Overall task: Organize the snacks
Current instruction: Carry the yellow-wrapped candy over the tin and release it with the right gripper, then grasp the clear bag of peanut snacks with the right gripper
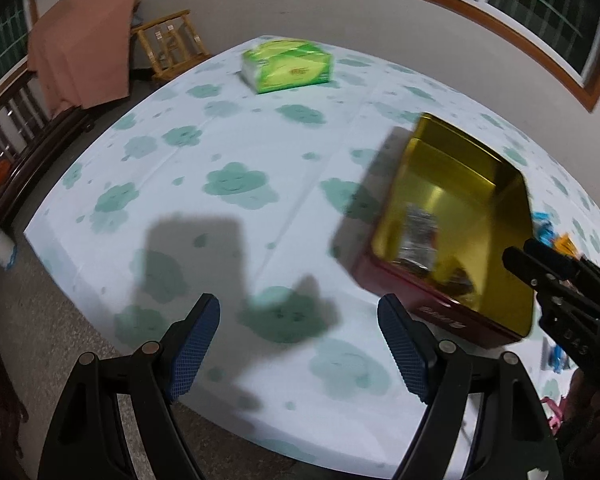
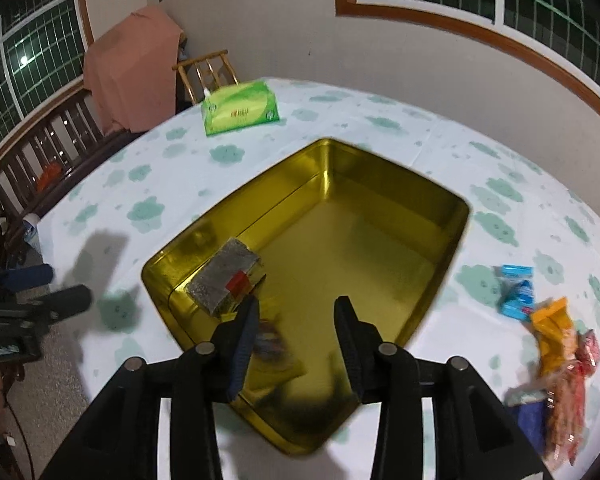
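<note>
An open tin, gold inside and red outside, stands on the cloud-patterned tablecloth. Inside it lies a silver-grey packet with a red label. A second, blurred packet lies in the tin's near corner. My right gripper hovers over that corner, jaws apart, pads not pressing on the packet; it shows at the right edge in the left wrist view. My left gripper is open wide over bare cloth left of the tin, holding nothing. Loose snacks lie right of the tin: blue, orange, red.
A green tissue box sits at the table's far side. Beyond the table stand a bamboo chair, a dark wooden bench and a pink cloth draped over furniture. The table edge runs near the left gripper.
</note>
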Demonstrator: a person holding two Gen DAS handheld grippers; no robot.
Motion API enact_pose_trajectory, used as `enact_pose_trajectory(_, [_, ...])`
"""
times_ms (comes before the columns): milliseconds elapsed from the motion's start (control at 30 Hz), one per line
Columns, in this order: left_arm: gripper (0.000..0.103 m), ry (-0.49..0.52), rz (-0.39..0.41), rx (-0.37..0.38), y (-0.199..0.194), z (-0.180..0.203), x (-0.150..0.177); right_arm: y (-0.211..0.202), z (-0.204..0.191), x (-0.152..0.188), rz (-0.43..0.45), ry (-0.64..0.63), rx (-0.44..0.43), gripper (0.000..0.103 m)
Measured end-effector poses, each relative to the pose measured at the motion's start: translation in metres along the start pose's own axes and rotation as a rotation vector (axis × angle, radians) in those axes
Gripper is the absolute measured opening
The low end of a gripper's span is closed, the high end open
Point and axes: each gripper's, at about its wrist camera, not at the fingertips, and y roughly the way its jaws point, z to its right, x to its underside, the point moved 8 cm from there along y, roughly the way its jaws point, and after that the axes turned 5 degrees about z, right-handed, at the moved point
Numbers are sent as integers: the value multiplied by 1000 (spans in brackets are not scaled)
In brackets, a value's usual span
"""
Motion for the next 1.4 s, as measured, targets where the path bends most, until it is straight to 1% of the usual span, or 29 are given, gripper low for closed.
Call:
enact_pose_trajectory(100, [78,48,3,40,-3,26,3,-19,20,7,11,21,21,40])
enact_pose_trajectory(300, [78,147,14,121,-10,77,10,-59,88,32,12,56,142,40])
enact_pose_trajectory(400, [78,183,11,158,-13,100,14,-73,130,44,4,82,219,47])
enact_pose_trajectory(433, [78,197,7,169,-14,108,17,-77,145,49,-1,92,239,47])
enact_pose_trajectory(533, [78,227,-4,191,-14,127,24,-82,180,59,-17,122,277,47])
enact_pose_trajectory(633, [78,258,-30,232,-14,148,34,-81,209,70,-56,140,279,49])
enact_pose_trajectory(767, [78,291,-58,272,-14,168,48,-71,221,82,-92,124,278,51])
enact_pose_trajectory(867, [78,324,-77,286,-13,181,57,-62,224,89,-112,122,259,51])
enact_pose_trajectory(933, [78,347,-82,293,-12,189,61,-58,221,92,-113,123,235,52])
enact_pose_trajectory(1100, [78,383,-101,303,-6,204,69,-53,212,94,-105,95,231,53])
enact_pose_trajectory(1167, [78,399,-105,313,-4,212,72,-48,209,97,-125,90,226,53])
enact_pose_trajectory(1200, [78,409,-105,320,-3,216,73,-46,208,99,-130,96,222,49])
enact_pose_trajectory(1267, [78,433,-107,336,-1,226,77,-46,209,98,-112,99,230,42])
enact_pose_trajectory(1300, [78,441,-109,346,-1,230,78,-47,210,98,-107,107,225,40])
enact_pose_trajectory(1333, [78,450,-111,368,-1,236,80,-48,211,98,-100,121,221,40])
enact_pose_trajectory(1400, [78,463,-115,386,-1,245,83,-50,213,100,-91,128,222,40])
